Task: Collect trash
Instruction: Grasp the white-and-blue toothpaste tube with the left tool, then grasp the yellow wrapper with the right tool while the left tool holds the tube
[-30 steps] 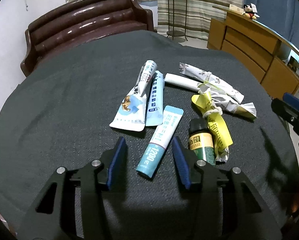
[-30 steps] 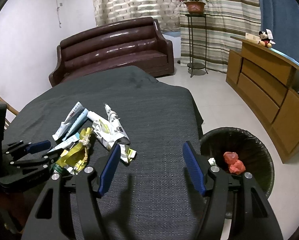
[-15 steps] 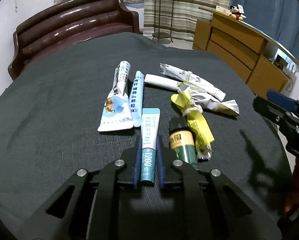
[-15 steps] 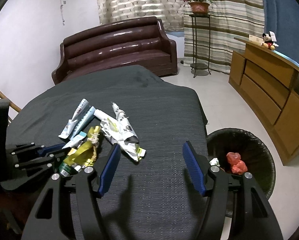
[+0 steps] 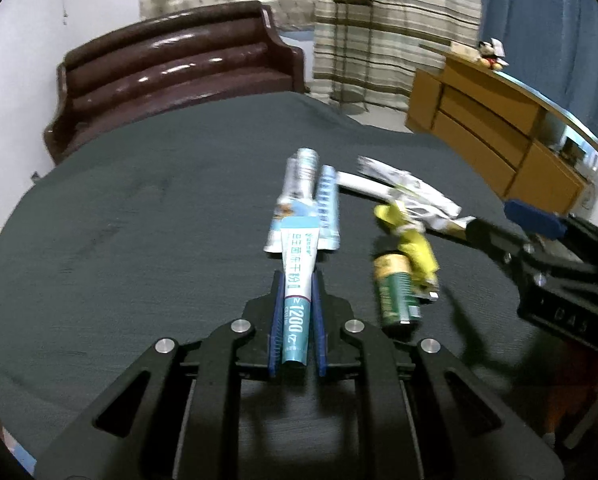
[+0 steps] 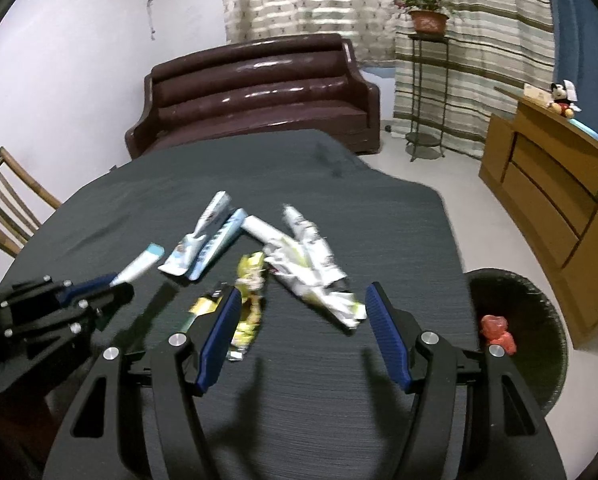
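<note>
Blue pads of our left gripper (image 5: 298, 312) are pressing on both sides of a teal-and-white tube (image 5: 297, 280), the jaws closed tight on its lower half. We are holding that tube so its flat white end is pointing toward the rest of the litter, and from the right wrist view it (image 6: 139, 266) is sticking out of the gripper above the dark grey tablecloth (image 6: 339, 200).

We are keeping our right gripper (image 6: 303, 328) about half open with nothing between its pads; it is hovering over the cloth, with the crumpled white wrapper (image 6: 311, 280) lying just beyond its fingertips and the yellow wrapper (image 6: 251, 296) reaching past its left finger.

Ahead of the held tube we are seeing two more flattened tubes (image 5: 307, 204) lying side by side on the cloth. To their right the yellow wrapper (image 5: 411, 244) is resting against a small green bottle (image 5: 395, 292) that is lying on its side.

Beside the table's right edge a black bin (image 6: 539, 320) is standing on the floor, and something red (image 6: 497, 330) is sitting inside it. Both views are somewhat blurred.
</note>
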